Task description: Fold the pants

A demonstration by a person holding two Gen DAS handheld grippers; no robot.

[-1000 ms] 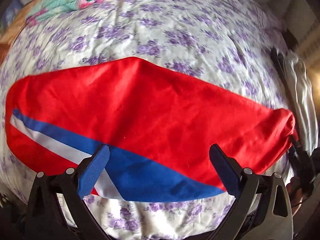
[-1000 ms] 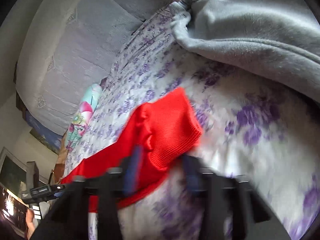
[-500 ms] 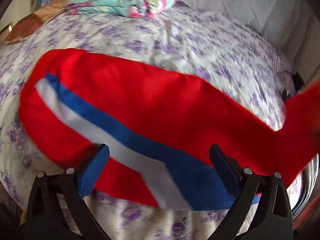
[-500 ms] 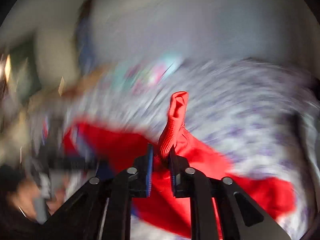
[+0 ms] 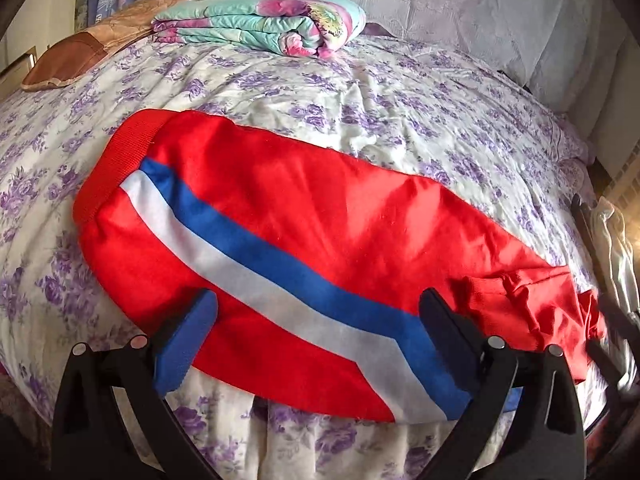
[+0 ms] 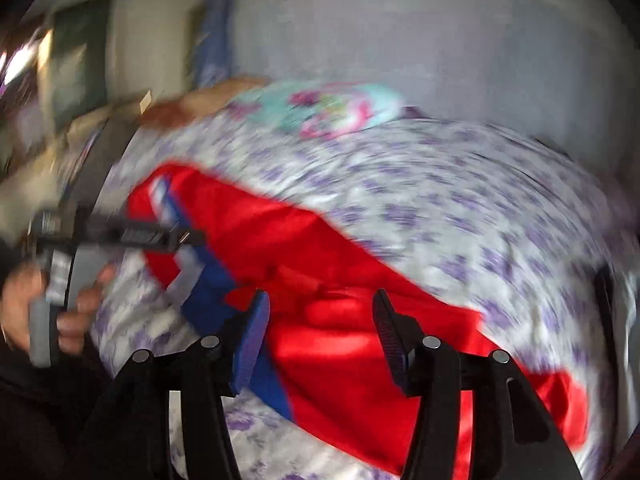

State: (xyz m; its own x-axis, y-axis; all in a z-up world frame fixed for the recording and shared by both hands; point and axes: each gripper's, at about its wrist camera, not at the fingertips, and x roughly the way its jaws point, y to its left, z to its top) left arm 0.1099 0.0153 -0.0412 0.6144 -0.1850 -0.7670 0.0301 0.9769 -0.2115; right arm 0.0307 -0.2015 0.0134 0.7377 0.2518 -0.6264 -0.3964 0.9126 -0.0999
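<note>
The red fabric pants with a blue and white side stripe [image 5: 304, 240] lie flat across the purple-flowered white bedspread [image 5: 400, 100], directly ahead of both sets of jaws, ribbed cuff at the far left, bunched cloth at the right end. The left gripper [image 5: 318, 320] hovers over the stripe, its 2 jaws spread wide, holding nothing. The right gripper [image 6: 320, 328], in a blurred view, has its jaws apart above the red cloth. Beyond the jaws sits a folded turquoise floral blanket [image 5: 260, 20].
</note>
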